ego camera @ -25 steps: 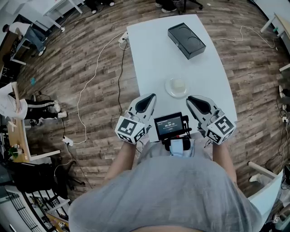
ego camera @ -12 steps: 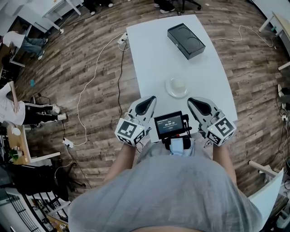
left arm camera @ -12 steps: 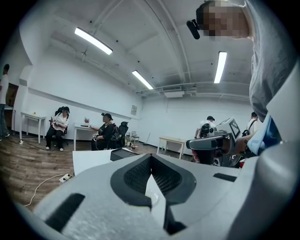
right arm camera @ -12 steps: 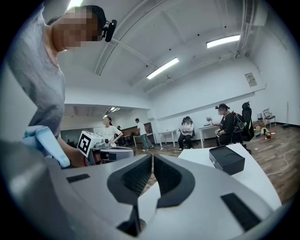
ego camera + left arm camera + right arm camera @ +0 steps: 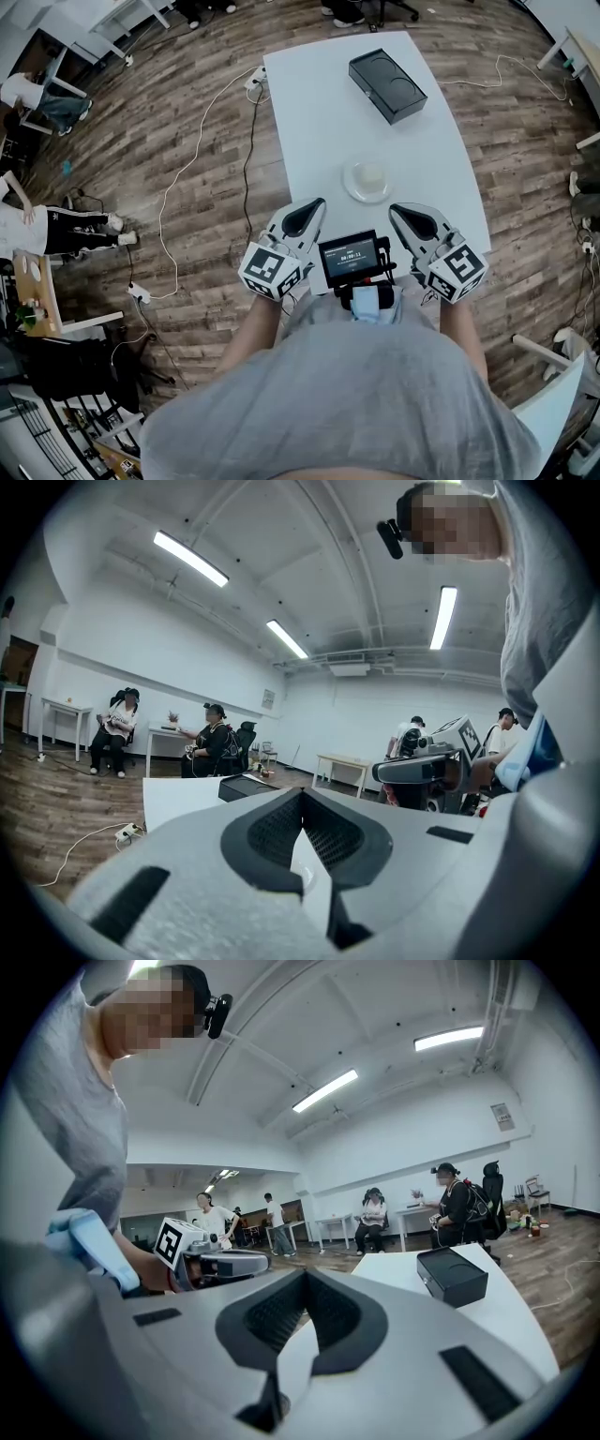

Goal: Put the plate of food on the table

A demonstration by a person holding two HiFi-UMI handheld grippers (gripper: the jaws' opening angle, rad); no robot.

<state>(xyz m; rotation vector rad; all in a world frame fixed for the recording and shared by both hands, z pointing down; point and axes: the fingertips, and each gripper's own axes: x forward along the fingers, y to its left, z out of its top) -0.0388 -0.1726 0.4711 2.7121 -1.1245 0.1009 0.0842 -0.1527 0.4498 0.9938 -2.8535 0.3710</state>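
Observation:
A small white plate of pale food (image 5: 367, 180) sits on the white table (image 5: 319, 112), near its front end. My left gripper (image 5: 314, 202) hovers over the table's front edge, left of the plate and a little short of it. My right gripper (image 5: 397, 207) is level with it, to the plate's right. Both are shut with nothing between their jaws. In the left gripper view the left gripper (image 5: 302, 795) has its pads together, and the right gripper view shows the right gripper (image 5: 305, 1275) the same. The plate is hidden behind the jaws in both gripper views.
A black box (image 5: 387, 84) lies at the table's far end, also seen as the black box (image 5: 452, 1276). A small screen device (image 5: 350, 258) hangs at my chest between the grippers. Cables (image 5: 202, 131) trail over the wooden floor to the left. People sit at desks (image 5: 211, 742) further back.
The grippers and plate have kept still. Only bystanders at the far left of the room have shifted.

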